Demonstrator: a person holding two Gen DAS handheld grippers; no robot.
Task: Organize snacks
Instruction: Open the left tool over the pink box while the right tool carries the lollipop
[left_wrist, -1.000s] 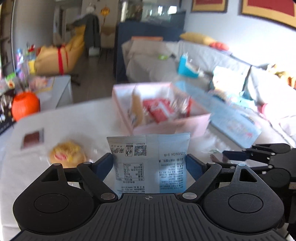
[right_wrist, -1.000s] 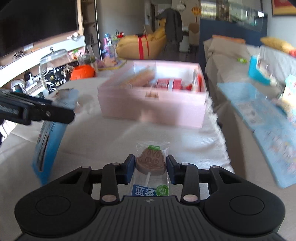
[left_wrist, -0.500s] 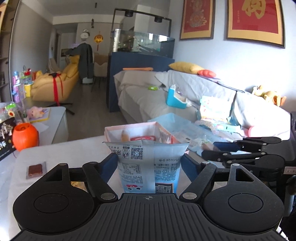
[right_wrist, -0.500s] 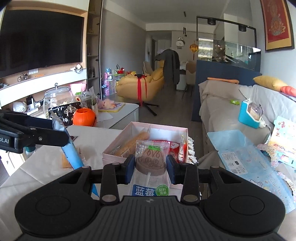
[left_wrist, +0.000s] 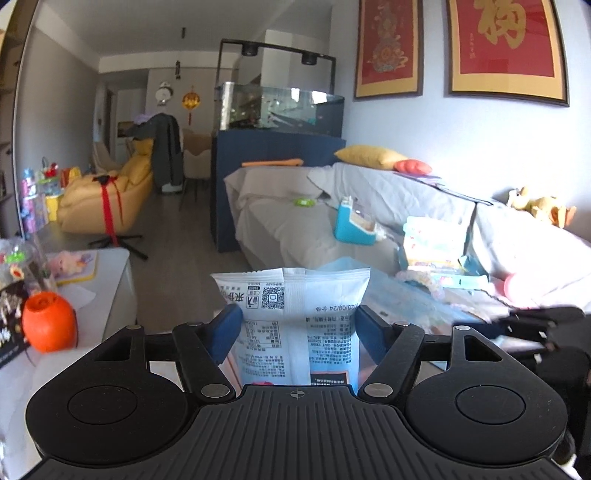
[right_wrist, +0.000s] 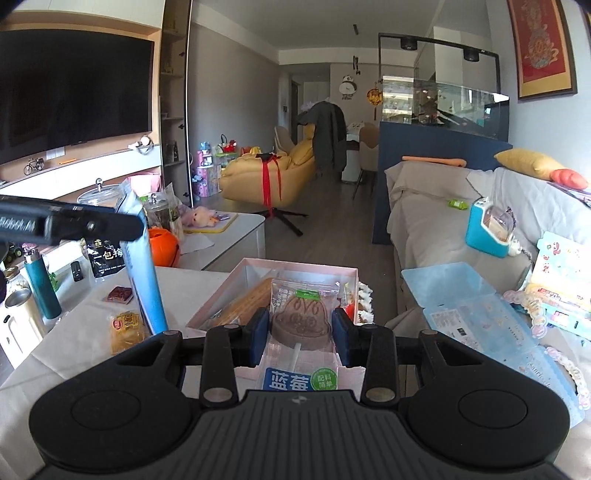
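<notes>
- Left gripper (left_wrist: 295, 332): blue pads clamped on both side edges of a white-and-blue snack bag (left_wrist: 293, 325); bag upright, printed back panel with QR code facing the camera, top seam uppermost.
- Right gripper (right_wrist: 300, 334): pads closed on a clear-wrapped brown lollipop (right_wrist: 301, 321); white stick points toward the camera, blue label at the near end of the wrapper.
- In the right wrist view the left gripper (right_wrist: 110, 223) comes in from the left edge, held above the white table (right_wrist: 85, 343); the snack bag (right_wrist: 142, 266) hangs from it edge-on, clear of the table.
- Just past the lollipop: pink box (right_wrist: 236, 295), open top, on the table. Inside it a long tan wrapped snack (right_wrist: 251, 301) lies along the left wall; more red and white packets at the right side, partly hidden by the lollipop.
- Loose on the table left of the box: a yellow wrapped pastry (right_wrist: 127, 326), and farther back a small dark red square packet (right_wrist: 120, 294).
- Table's far left edge: teal bottle (right_wrist: 42, 286), black pouch (right_wrist: 105, 256), orange pumpkin-shaped pot (right_wrist: 164, 246).
- Right of the table: light-blue lid-like tray (right_wrist: 465, 306) on the grey-covered sofa (right_wrist: 436, 221).
- Background: yellow beanbag chair with red ribbon (right_wrist: 269, 177), fish tank on a blue cabinet (right_wrist: 443, 107).
</notes>
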